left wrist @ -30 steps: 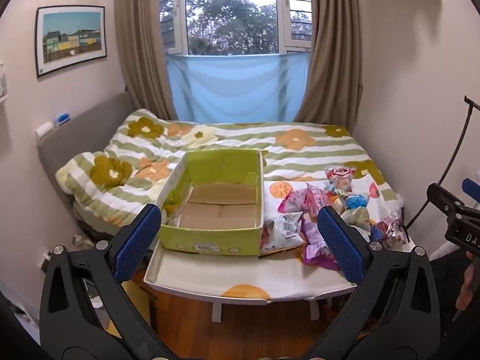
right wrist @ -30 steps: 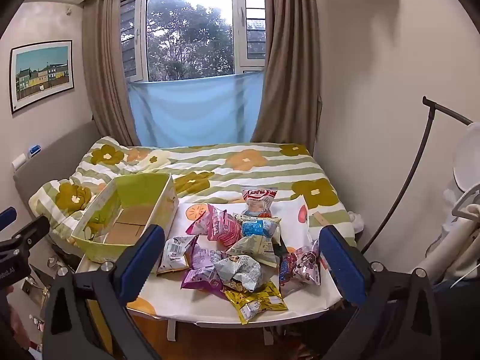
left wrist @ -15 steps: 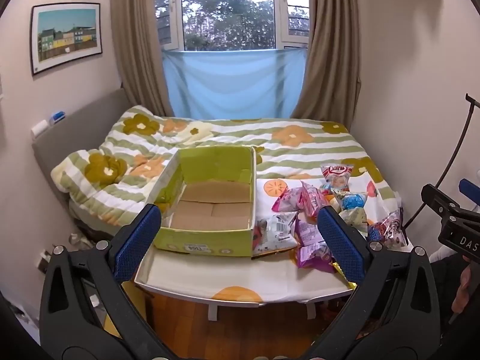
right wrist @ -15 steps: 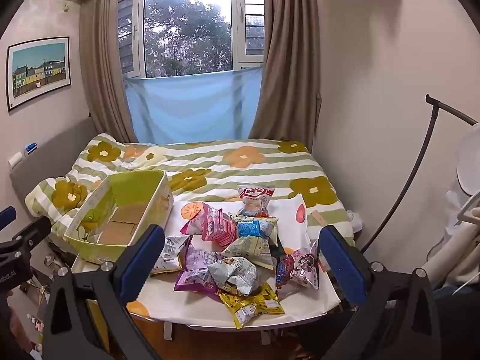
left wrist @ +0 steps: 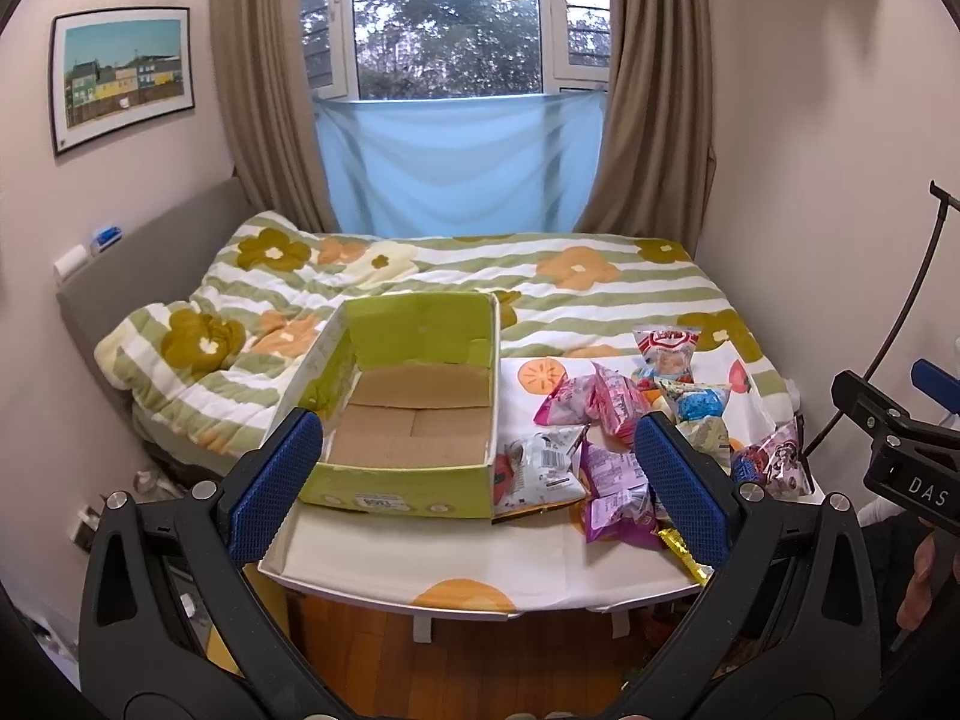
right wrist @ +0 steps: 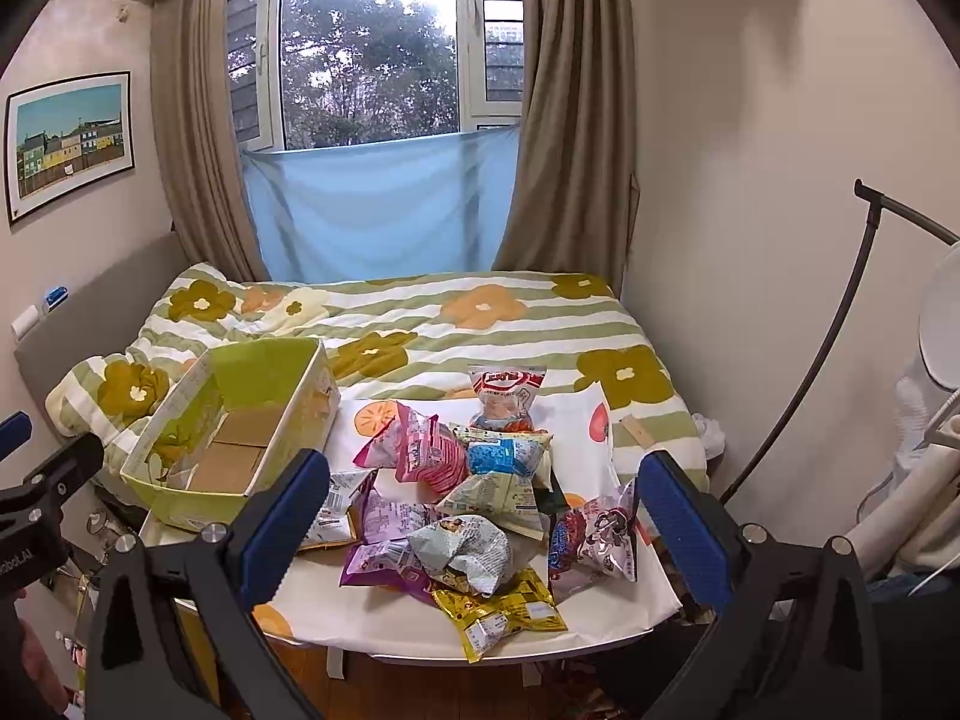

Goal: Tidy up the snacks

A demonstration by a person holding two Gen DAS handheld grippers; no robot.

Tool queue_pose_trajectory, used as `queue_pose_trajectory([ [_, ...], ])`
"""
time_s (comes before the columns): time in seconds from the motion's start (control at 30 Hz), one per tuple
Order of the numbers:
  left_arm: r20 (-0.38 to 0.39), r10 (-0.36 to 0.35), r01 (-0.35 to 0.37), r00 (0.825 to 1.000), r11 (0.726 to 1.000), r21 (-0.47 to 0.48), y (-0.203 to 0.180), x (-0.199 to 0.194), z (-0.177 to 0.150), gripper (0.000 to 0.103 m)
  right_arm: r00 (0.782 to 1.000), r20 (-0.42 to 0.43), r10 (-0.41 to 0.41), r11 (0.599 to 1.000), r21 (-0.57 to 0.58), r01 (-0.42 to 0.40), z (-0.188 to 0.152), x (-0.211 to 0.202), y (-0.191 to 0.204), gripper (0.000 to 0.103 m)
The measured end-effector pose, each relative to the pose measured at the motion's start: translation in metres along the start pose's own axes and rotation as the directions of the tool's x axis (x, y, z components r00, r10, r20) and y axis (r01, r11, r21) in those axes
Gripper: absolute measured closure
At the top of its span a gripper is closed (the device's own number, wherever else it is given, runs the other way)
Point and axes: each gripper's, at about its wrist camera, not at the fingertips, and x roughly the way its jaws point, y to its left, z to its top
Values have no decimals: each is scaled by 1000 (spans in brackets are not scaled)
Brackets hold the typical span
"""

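Small bedroom, seen from two handheld grippers raised in front of a low white table [left wrist: 420, 564] at the foot of a bed with a green-striped floral quilt [left wrist: 576, 294]. On the table's left part, an open lime-green cardboard box [left wrist: 414, 360], nothing inside but its bare brown floor. Just beside the box on its right, a loose heap of snack packets [right wrist: 468, 498]: pink packet [right wrist: 420, 450], blue and white packet [right wrist: 504, 459], red and white packet [right wrist: 507, 396] standing at the back, purple packet [right wrist: 384, 552], crinkled grey-green packet [right wrist: 468, 549] on top at the front, yellow packet [right wrist: 498, 615] at the table's near edge, dark red packet [right wrist: 594, 534] on the right. Left gripper [left wrist: 480, 474] spread wide and holding nothing, blue pads framing the box and part of the heap, well short of both. Right gripper [right wrist: 480, 522] likewise spread wide and holding nothing, pads either side of the heap, not touching any packet. Behind the bed, a window with brown curtains [right wrist: 570, 138] and a light blue cloth [right wrist: 378, 204] across its lower part.
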Motion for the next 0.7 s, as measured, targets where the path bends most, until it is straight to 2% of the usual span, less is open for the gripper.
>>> queue_pose_trajectory([
  [0.7,-13,-8,8,1000,1000,6,-7,5,4,0,1000,-20,-6,1000,-10,6,2,5,0,0],
])
